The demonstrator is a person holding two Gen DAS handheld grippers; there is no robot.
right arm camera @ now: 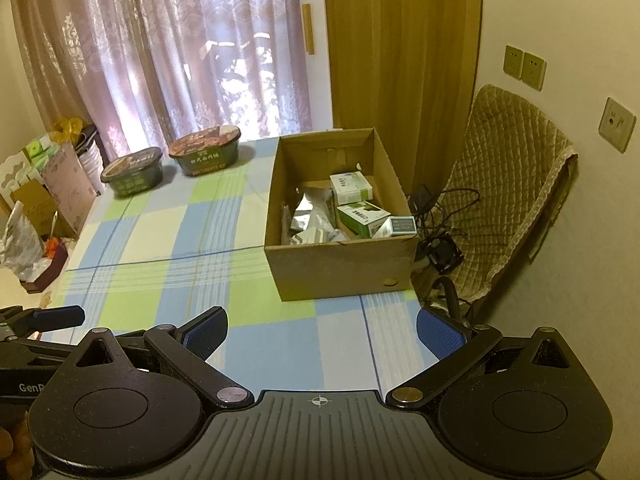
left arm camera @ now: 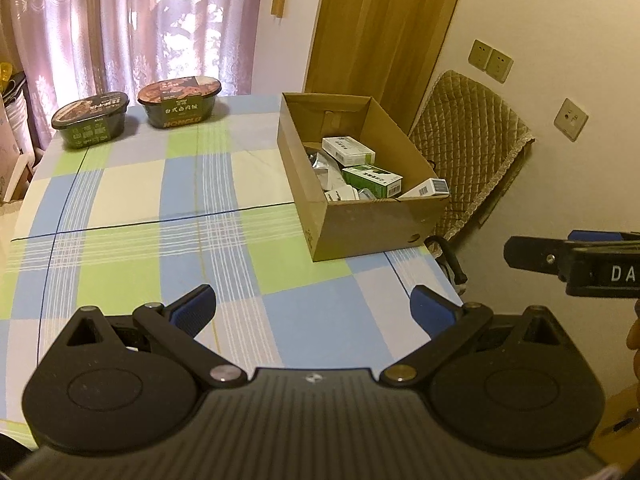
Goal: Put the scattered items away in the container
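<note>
- Two bowls (left arm camera: 92, 120) (left arm camera: 180, 104) with printed lids stand side by side at the far left end of the counter (left arm camera: 140, 208), before the curtain (left arm camera: 120, 20), well apart from both tongs.
- The left tongs (left arm camera: 312, 312) hang over the near edge of the checked cloth, blue pads spread wide with nothing between them.
- The right tongs (right arm camera: 322, 334) sit just beside them, likewise spread wide and empty; in the left wrist view one of their fingers (left arm camera: 532, 254) pokes in from the right edge.
- The box (right arm camera: 340, 264), open at the top, stands on the counter's right side, ahead of both tongs and slightly right of them, touching neither.
- Inside it lie small cartons (right arm camera: 351, 188) (right arm camera: 362, 216) in white and green, silver foil packs (right arm camera: 312, 212), and one more carton (right arm camera: 400, 226) leaning in the near right corner.
- A chair (right arm camera: 508, 200) with a quilted cover stands right of the counter, against the wall.
</note>
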